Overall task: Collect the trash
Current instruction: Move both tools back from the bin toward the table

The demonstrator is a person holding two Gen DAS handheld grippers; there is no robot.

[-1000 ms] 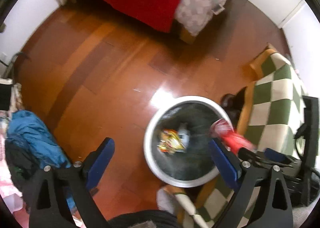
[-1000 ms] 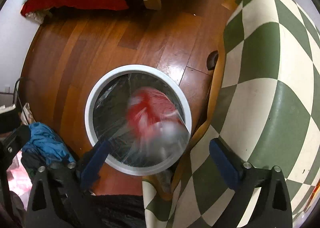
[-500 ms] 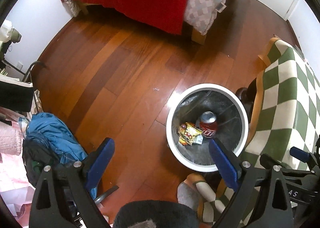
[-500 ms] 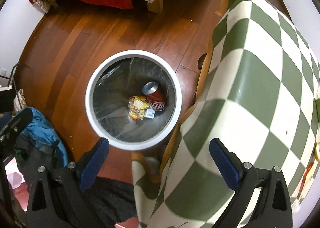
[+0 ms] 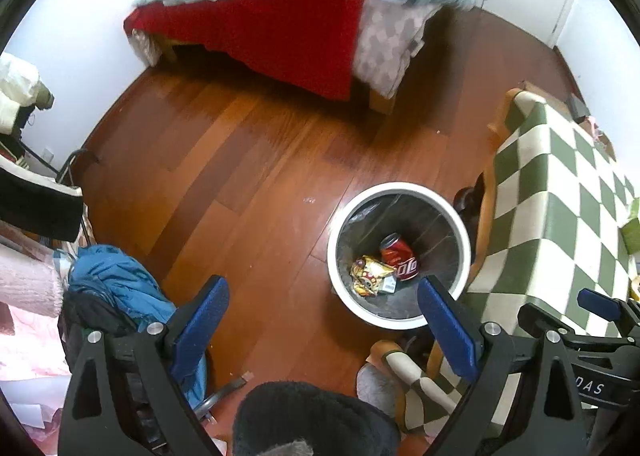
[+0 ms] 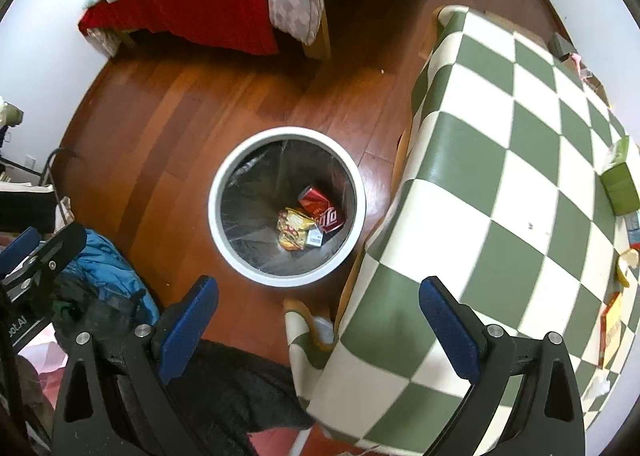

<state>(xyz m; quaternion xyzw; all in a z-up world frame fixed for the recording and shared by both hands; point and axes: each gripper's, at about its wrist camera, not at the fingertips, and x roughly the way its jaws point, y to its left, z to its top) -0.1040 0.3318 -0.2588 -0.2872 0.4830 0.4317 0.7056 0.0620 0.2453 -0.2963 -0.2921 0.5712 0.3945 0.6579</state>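
Both grippers, left (image 5: 324,322) and right (image 6: 318,320), spread, empty; red can (image 6: 322,210), probably snack wrapper (image 6: 294,228) in bin (image 6: 224,234)

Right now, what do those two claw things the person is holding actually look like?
Both are alike. The left gripper has two black angular fingers with triangular cut-outs and silver screw heads, each tipped with a blue pad. The right gripper is built the same way. White lettering marks the right gripper's black body where it shows in the left camera. No cables or sleeves are visible.
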